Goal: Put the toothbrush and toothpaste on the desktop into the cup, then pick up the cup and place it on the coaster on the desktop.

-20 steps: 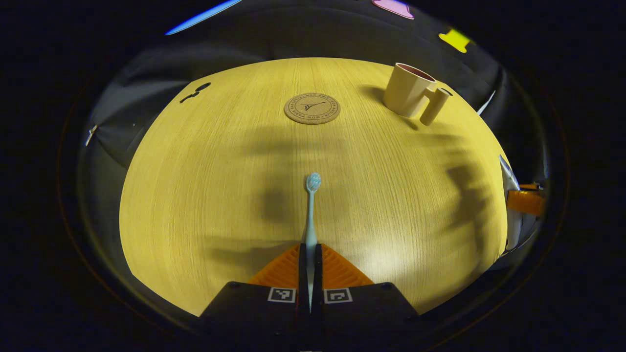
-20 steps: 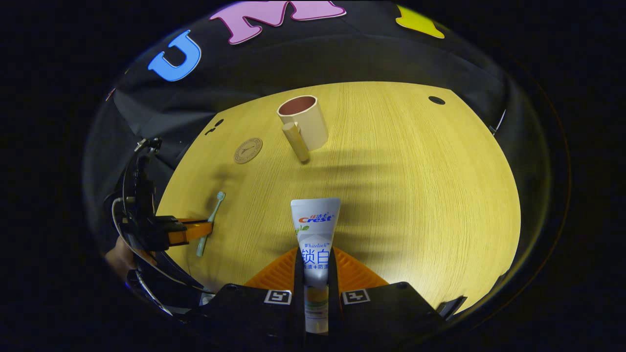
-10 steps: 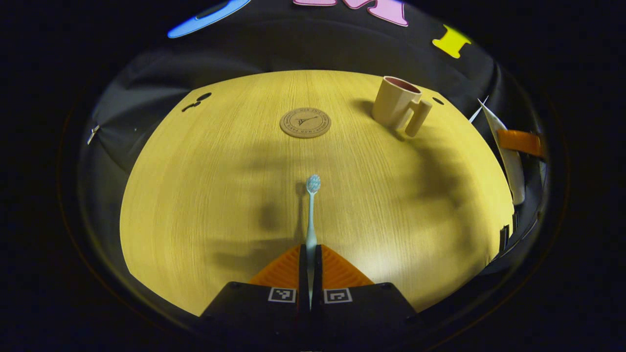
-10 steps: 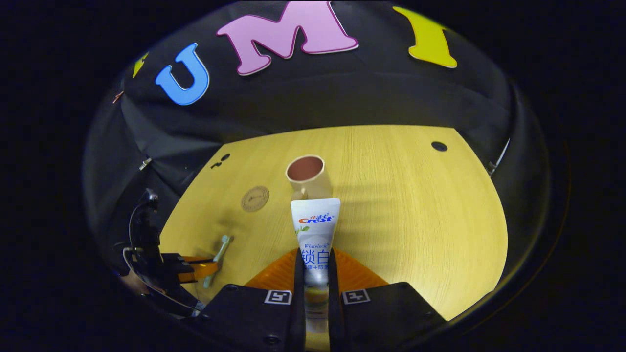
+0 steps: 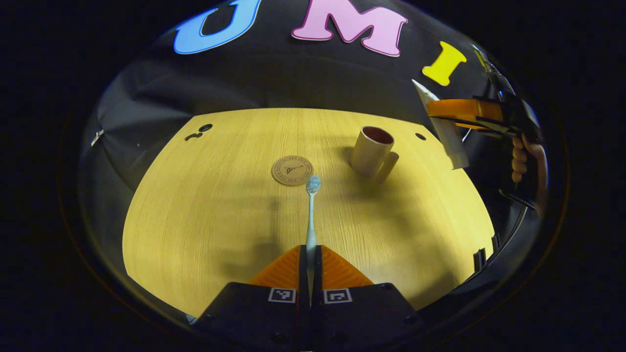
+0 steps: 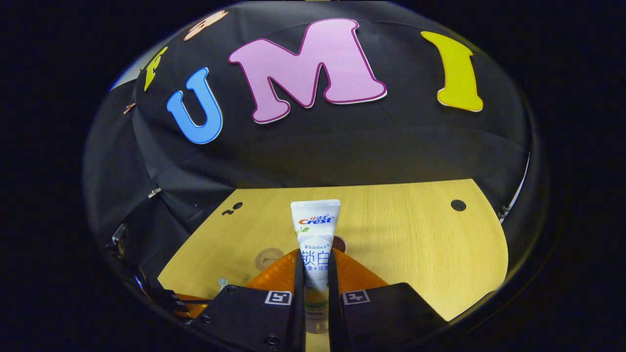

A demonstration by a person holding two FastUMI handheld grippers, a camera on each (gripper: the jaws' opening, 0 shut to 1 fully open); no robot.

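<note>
My left gripper (image 5: 310, 256) is shut on the handle of a light blue toothbrush (image 5: 311, 215), held above the wooden desktop (image 5: 205, 205) with its head pointing toward the round cork coaster (image 5: 292, 170). A beige cup (image 5: 370, 151) with a handle stands upright to the right of the coaster. My right gripper (image 6: 315, 261) is shut on a white toothpaste tube (image 6: 315, 230), held high above the desk. In the left gripper view that right gripper (image 5: 462, 111) hangs at the upper right, the toothpaste tube (image 5: 442, 129) slanting down from it. The cup's rim (image 6: 340, 243) peeks out beside the tube.
The coaster (image 6: 269, 258) lies left of the tube in the right gripper view. A person's hand (image 5: 525, 159) holds the right gripper. Small dark holes (image 5: 205, 128) (image 6: 458, 205) mark the desk's far corners. The black cloth wall stands behind the desk.
Both grippers have risen. The right gripper lifted the toothpaste well above the desk, over the cup. The left gripper lifted the toothbrush and now views the desk from higher up.
</note>
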